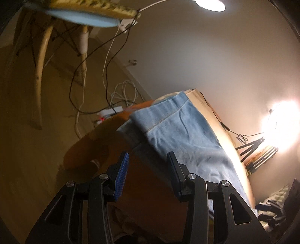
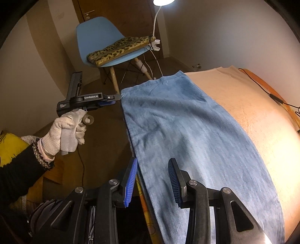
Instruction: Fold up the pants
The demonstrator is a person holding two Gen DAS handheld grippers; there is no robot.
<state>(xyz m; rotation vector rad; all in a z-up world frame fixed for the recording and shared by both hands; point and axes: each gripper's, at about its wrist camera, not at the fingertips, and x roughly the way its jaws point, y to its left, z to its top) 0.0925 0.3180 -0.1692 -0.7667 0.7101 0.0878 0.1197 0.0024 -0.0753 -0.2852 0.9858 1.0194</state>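
Pants: light blue pants lie stretched out long on a cream cloth that covers the tabletop; in the right wrist view they run from the near edge away toward the chair, along the left edge of the surface.
Far end of pants: in the left wrist view the wide hem or waistband sits at the far corner, with 1 layer lying over another; which end of the garment it is I cannot tell.
Left gripper: the left gripper hovers at the side edge of the pants, its 2 fingers partly apart with nothing between them. In the right wrist view it is held beside the far left corner of the pants, close to the edge; whether it touches the fabric I cannot tell.
Left hand: a hand in a white knit glove with a black sleeve grips the handle.
Right gripper: the right gripper hangs over the near part of the pants, fingers partly apart, left one past the pants' left edge, right one above the cloth; no fabric pinched.
Chair: a blue chair with wooden legs stands beyond the tabletop, a leopard-print cushion on its seat.
Lamps: a white clip lamp shines above the chair; a 2nd bright light stands on a small tripod.
Cables: black and white cables trail on the floor.
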